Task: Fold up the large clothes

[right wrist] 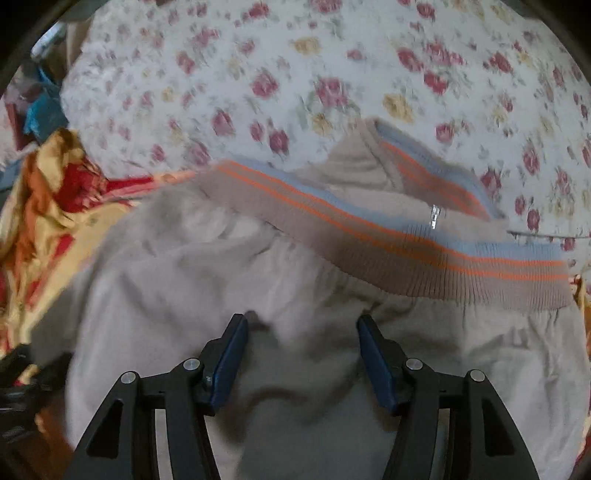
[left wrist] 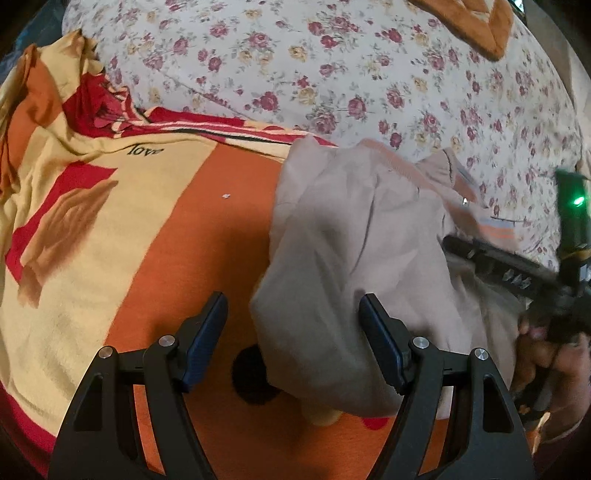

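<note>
A beige jacket (left wrist: 354, 236) with a ribbed hem striped orange and blue (right wrist: 424, 254) and a zipper pull (right wrist: 435, 216) lies bunched on the bed. My left gripper (left wrist: 293, 317) is open, its jaws wide apart over the jacket's left edge, with the cloth lying between the fingers and ungripped. My right gripper (right wrist: 303, 343) is open, its jaws wide apart, hovering just above the jacket's body below the hem. The right gripper also shows in the left wrist view (left wrist: 509, 269), blurred, at the jacket's right side.
An orange, yellow and red blanket (left wrist: 110, 229) covers the near and left part of the bed. A floral white sheet (right wrist: 295, 74) covers the far part. An orange cushion (left wrist: 476, 26) lies at the far right. Clutter (right wrist: 40, 103) sits off the bed's left edge.
</note>
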Demonstrator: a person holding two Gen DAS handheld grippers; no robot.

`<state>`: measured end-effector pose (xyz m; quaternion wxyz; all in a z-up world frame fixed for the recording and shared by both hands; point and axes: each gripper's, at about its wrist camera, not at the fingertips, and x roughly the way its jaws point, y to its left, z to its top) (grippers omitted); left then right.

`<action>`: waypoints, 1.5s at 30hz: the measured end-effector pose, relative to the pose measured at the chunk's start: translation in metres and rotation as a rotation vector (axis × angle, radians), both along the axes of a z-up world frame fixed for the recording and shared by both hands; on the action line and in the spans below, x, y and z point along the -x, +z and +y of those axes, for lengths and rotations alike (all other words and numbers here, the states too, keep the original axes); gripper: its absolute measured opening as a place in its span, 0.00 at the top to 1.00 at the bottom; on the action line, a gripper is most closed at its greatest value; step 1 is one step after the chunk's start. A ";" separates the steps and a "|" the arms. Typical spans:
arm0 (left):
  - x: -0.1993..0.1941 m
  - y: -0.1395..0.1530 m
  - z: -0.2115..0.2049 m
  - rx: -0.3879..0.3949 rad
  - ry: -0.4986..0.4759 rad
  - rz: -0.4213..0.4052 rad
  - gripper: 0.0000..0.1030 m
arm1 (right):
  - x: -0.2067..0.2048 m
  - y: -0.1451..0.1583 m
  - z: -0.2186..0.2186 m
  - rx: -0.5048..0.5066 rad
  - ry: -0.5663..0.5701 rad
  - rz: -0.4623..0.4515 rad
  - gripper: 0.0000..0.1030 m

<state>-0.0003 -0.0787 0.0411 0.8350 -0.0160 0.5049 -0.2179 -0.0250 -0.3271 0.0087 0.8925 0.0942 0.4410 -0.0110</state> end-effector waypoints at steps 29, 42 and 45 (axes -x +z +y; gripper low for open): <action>-0.003 0.000 -0.002 0.044 -0.022 0.025 0.28 | 0.078 0.001 -0.027 -0.032 -0.108 -0.054 0.35; -0.010 -0.010 0.003 0.080 -0.013 0.051 0.28 | 0.123 -0.007 -0.024 -0.046 -0.087 -0.031 0.35; -0.009 -0.010 0.004 0.078 -0.011 0.042 0.28 | 0.146 -0.005 -0.033 -0.060 -0.084 -0.028 0.34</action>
